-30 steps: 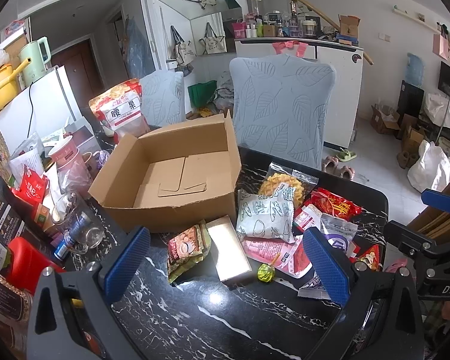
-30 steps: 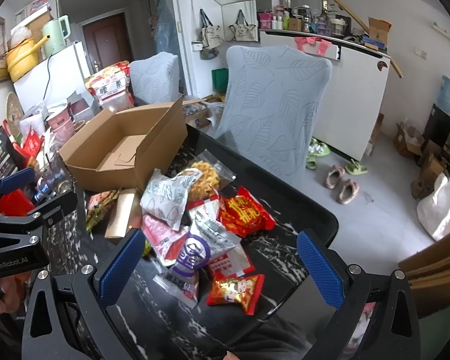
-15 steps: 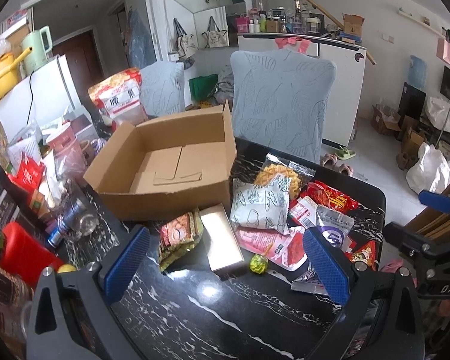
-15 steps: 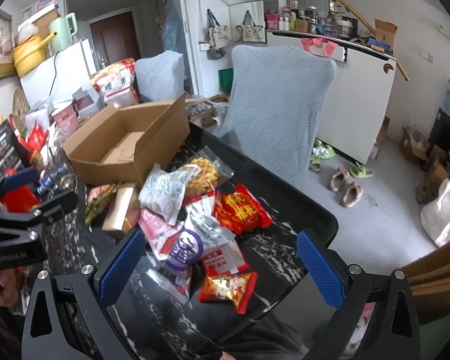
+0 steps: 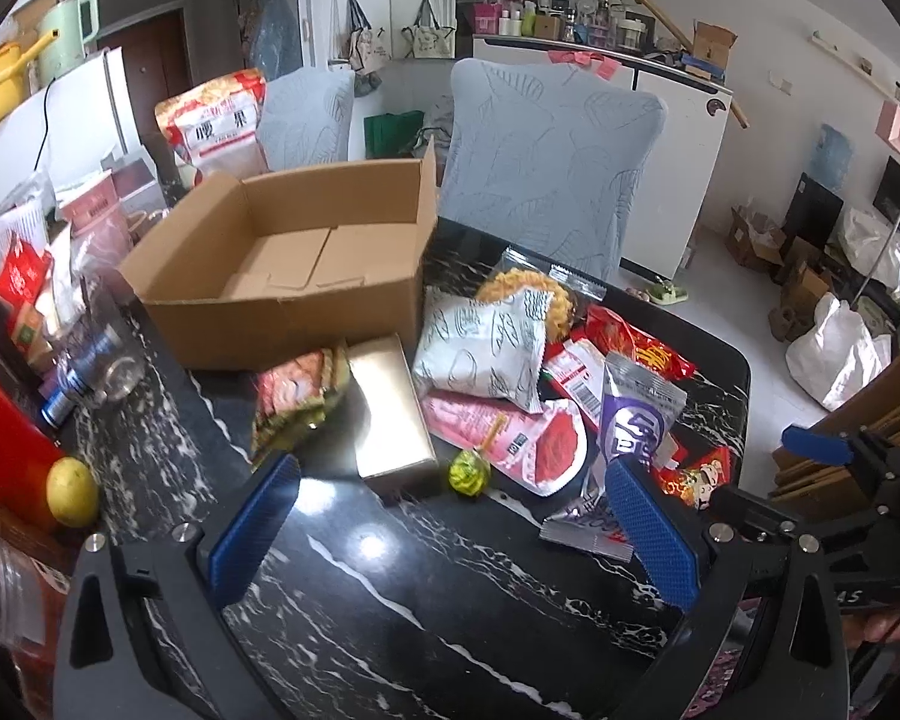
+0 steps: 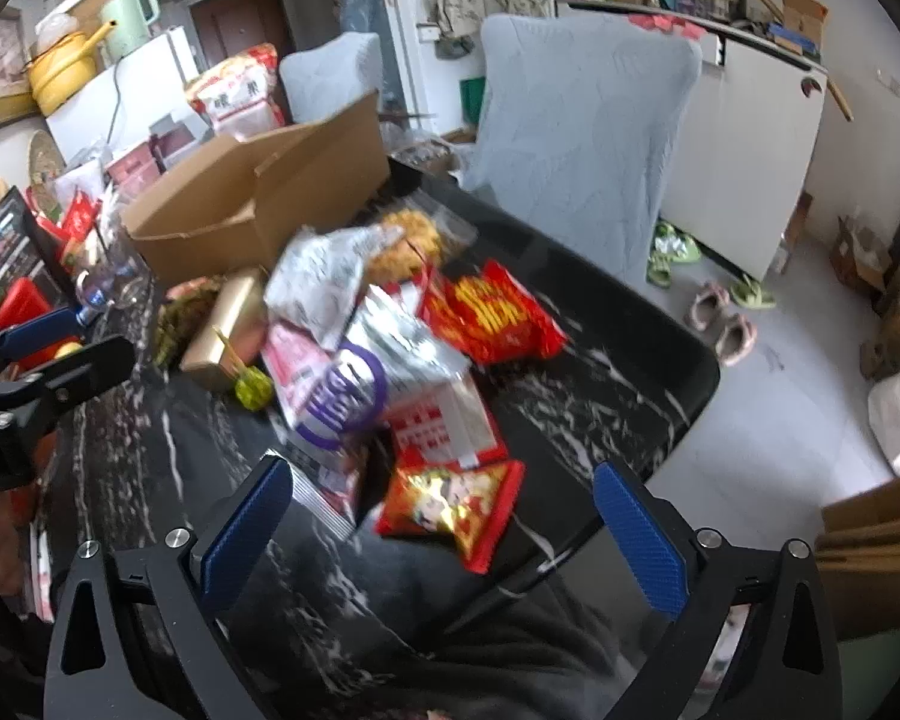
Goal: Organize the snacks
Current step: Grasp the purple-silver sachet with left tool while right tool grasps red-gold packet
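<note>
since the earlier frames both grippers have come lower and nearer to the snacks on the table, so the packets look bigger now, and the right view is a little blurred from motion.

the left gripper is wide and holds nothing. just ahead of it, between its fingers, lie the gold box and the small green candy; further ahead and a little left stands the cardboard box, with nothing inside. the white patterned bag lies ahead to the right, on top of other packets.

the right gripper is also wide and empty. the red packet with the cartoon figure lies just in front of it, between the fingers, near the table edge; the purple and silver bag is ahead to the left, and the red bag with yellow letters further ahead.

i judge the step in hand is the first pick — nothing is in the cardboard box yet. to do it well, the right gripper should go down over the cartoon packet and close on its middle, not on a thin sealed edge, because such a bag slips easily. the packet lies partly under a neighbour — lift slowly, so the other is not dragged off the table. the left gripper can take the gold box by its long sides.
</note>
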A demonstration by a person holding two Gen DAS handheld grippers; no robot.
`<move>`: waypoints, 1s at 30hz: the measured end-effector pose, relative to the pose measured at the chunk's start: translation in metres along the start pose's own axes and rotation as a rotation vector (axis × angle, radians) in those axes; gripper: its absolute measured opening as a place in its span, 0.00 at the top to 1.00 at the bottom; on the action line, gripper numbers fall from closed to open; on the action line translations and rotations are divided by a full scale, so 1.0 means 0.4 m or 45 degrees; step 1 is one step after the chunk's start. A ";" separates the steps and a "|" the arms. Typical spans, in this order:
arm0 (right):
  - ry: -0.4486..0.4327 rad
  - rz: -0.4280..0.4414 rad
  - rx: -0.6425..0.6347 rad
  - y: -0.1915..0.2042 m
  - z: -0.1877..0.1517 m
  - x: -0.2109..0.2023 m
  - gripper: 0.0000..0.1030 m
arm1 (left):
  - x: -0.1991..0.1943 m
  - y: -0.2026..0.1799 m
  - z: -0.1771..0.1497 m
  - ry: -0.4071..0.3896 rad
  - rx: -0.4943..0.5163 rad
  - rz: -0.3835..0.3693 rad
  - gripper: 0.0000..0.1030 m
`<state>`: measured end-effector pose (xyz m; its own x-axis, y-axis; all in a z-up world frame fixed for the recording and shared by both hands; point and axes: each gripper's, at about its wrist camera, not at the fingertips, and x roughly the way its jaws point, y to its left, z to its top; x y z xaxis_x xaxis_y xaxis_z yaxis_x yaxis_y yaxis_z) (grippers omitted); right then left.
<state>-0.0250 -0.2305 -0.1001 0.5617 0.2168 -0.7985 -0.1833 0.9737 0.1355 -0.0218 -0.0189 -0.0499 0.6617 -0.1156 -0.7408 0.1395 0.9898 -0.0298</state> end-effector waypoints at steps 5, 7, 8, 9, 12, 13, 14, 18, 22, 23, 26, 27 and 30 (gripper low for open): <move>0.067 0.039 0.043 -0.019 -0.022 0.039 0.06 | 0.011 -0.005 -0.023 -0.005 -0.018 -0.042 0.00; 0.084 0.054 0.049 -0.022 -0.026 0.057 0.09 | 0.017 -0.010 -0.030 -0.003 -0.006 -0.034 0.00; 0.093 0.060 0.053 -0.023 -0.027 0.066 0.10 | 0.020 -0.012 -0.032 0.001 0.000 -0.032 0.00; 0.103 0.067 0.057 -0.023 -0.028 0.075 0.12 | 0.023 -0.015 -0.033 0.007 0.006 -0.031 0.00; 0.144 0.107 0.075 -0.028 -0.034 0.102 0.22 | 0.035 -0.025 -0.040 0.025 0.021 -0.032 0.00; 0.159 0.115 0.079 -0.030 -0.036 0.111 0.24 | 0.036 -0.027 -0.041 0.028 0.022 -0.037 0.00; 0.172 0.127 0.084 -0.032 -0.039 0.120 0.27 | 0.039 -0.029 -0.042 0.035 0.022 -0.048 0.00; 0.149 0.166 0.082 -0.035 -0.035 0.121 0.40 | 0.056 -0.039 -0.036 0.059 0.023 -0.081 0.00; 0.135 0.190 0.102 -0.047 -0.035 0.123 0.59 | 0.073 -0.054 -0.026 0.070 0.027 -0.112 0.00; 0.129 0.200 0.110 -0.053 -0.036 0.122 0.60 | 0.077 -0.059 -0.023 0.072 0.032 -0.121 0.00; 0.117 0.219 0.118 -0.065 -0.035 0.118 0.63 | 0.088 -0.082 -0.014 0.079 0.063 -0.145 0.00; 0.107 0.218 0.118 -0.069 -0.032 0.114 0.63 | 0.092 -0.091 -0.012 0.079 0.076 -0.150 0.00; 0.078 0.229 0.126 -0.086 -0.024 0.098 0.64 | 0.108 -0.121 -0.009 0.084 0.118 -0.180 0.00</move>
<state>-0.0047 -0.2564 -0.1416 0.4764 0.3861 -0.7899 -0.1942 0.9225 0.3337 -0.0025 -0.0716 -0.0829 0.5813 -0.2446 -0.7760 0.2970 0.9517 -0.0775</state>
